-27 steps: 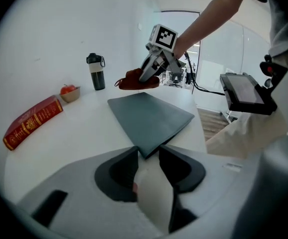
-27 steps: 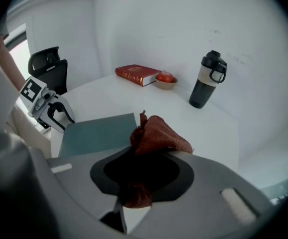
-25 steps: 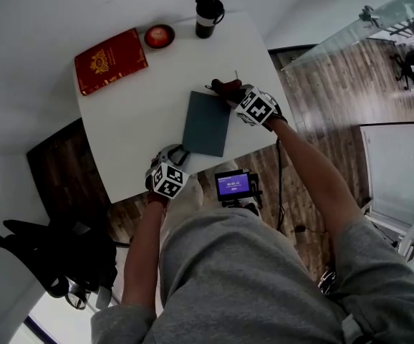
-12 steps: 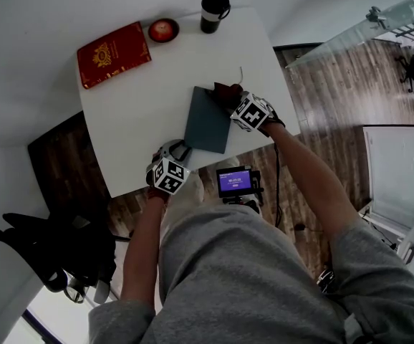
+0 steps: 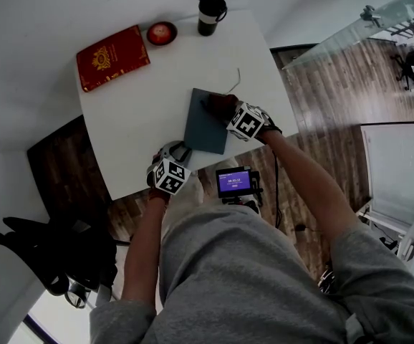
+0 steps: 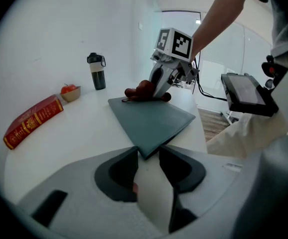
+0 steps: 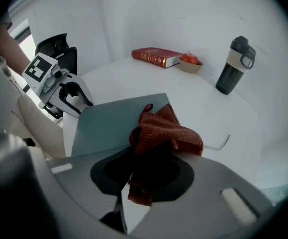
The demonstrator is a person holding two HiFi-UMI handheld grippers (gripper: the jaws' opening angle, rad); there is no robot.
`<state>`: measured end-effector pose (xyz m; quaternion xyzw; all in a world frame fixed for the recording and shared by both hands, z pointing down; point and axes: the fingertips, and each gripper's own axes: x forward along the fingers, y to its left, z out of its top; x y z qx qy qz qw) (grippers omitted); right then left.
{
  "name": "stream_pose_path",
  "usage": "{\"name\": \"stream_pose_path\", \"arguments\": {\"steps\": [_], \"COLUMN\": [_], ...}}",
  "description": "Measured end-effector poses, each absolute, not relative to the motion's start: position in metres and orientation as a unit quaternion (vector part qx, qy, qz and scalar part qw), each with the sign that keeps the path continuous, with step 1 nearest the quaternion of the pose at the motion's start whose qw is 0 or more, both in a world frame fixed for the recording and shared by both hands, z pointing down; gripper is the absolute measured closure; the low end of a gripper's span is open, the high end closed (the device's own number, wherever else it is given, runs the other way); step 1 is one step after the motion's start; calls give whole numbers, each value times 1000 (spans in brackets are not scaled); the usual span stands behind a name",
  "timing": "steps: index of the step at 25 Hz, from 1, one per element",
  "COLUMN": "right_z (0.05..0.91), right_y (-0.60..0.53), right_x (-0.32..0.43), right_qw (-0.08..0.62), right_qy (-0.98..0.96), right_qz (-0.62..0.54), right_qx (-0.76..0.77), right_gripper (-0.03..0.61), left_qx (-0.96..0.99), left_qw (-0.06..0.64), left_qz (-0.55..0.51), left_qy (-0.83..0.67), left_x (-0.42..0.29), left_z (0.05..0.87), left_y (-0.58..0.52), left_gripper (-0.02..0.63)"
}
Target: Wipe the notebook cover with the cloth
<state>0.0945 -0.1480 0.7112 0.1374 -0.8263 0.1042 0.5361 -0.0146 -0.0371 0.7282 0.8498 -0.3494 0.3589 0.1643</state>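
The left gripper point(image 6: 148, 153) holds its jaws partly apart. The near corner of the notebook point(image 5: 205, 126) pokes into the gap between them, so it looks braced against that corner rather than clamped on it. From those tips the notebook lies flat on the white table point(image 5: 139, 117). Its long axis runs away from the left gripper toward the far side, and the dark cover is bare along most of that length.

Off to the right, over the far right part of the cover, is the right gripper point(image 7: 151, 166), tipped steeply down. Its jaws are closed on a bunched reddish-brown cloth point(image 7: 165, 131), whose loose folds spill out ahead of the tips and rest on the cover near its edge.

So the right gripper is the one placed to wipe. The bare cover lies back from it toward the left gripper, down the notebook's length. I'd judge the coming stroke has to run that way, with the left gripper at the corner to stop the notebook sliding along with the cloth.

Beyond both grippers, well apart from the notebook, sit a red book point(image 5: 112, 58), a small bowl point(image 5: 162, 33) holding something red, and a dark flask point(image 5: 211, 13)
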Motion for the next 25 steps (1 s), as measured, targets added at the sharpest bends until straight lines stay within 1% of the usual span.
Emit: {"name": "stream_pose_path", "arguments": {"steps": [19,25], "right_z": [708,710], "right_y": [-65,-44], "right_x": [78,76], "right_qw": [524,517], "right_qy": [-840,-842], "right_qz": [112,131], "right_qx": [89,77], "right_gripper": [483,485], "left_qx": [850,850], "left_qw": [166,168], "left_qz": [358,357], "left_qy": [-349,-349], "left_x": [-14,-14], "left_z": [727,726], "left_y": [-37,-38], "left_gripper": [466,466]}}
